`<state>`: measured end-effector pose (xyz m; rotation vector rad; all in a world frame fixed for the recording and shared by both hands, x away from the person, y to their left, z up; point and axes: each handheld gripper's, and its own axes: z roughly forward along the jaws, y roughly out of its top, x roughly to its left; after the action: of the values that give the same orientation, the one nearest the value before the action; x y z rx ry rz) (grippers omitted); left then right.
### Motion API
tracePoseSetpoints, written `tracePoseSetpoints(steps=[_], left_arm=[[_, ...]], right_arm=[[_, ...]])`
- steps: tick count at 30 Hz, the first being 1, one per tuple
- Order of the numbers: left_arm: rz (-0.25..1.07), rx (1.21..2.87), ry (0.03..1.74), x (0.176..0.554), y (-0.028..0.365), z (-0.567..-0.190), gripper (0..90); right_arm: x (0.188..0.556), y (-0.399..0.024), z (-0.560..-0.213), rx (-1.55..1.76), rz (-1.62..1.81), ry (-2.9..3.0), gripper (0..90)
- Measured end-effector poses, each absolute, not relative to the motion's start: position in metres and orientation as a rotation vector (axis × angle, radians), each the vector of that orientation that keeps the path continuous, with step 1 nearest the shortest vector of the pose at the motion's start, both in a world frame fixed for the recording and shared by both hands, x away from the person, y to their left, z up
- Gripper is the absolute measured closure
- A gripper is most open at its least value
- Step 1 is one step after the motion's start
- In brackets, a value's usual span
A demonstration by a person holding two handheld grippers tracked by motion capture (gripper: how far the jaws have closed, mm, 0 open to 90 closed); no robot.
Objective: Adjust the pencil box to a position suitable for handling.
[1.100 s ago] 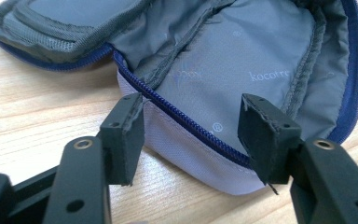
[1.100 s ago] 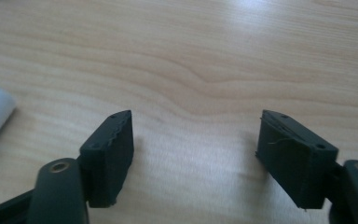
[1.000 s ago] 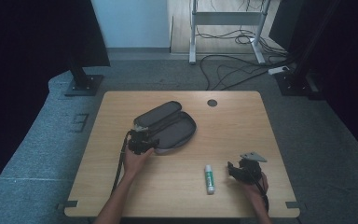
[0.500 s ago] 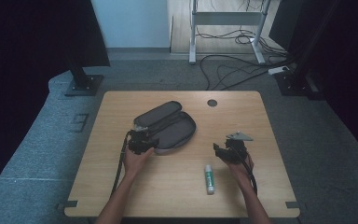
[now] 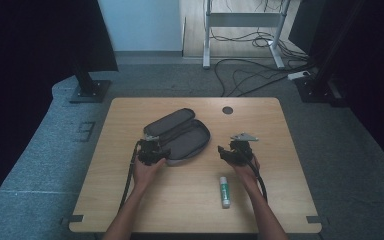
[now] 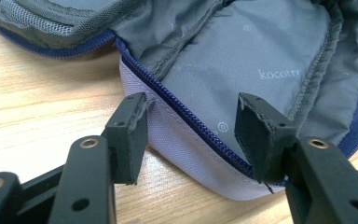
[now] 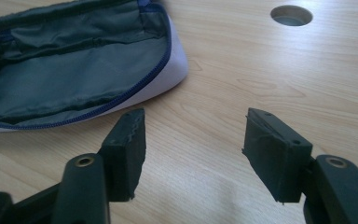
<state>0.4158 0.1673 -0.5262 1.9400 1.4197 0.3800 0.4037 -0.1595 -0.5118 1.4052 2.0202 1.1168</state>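
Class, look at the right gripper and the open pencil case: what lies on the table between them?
Nothing but bare wood: in the right gripper view, empty tabletop separates the right gripper, jaws open, from the pencil case.

The grey lining of the open pouch bears the printed word "kocotre…", cut off, and an ® sign.

pencil case cut off by left gripper view's edges.
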Motion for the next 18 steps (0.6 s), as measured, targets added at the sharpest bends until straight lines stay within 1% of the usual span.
tracePoseSetpoints(steps=[4,18], left_arm=[[0.376,1.938,1.426,0.416,0.168,-0.527,42.9],[0.38,1.937,1.432,0.417,0.167,-0.528,42.9]], right_arm=[[0.41,-0.152,-0.51,1.392,1.12,2.028,38.4],[0.432,-0.138,-0.516,1.387,1.135,2.062,40.3]])
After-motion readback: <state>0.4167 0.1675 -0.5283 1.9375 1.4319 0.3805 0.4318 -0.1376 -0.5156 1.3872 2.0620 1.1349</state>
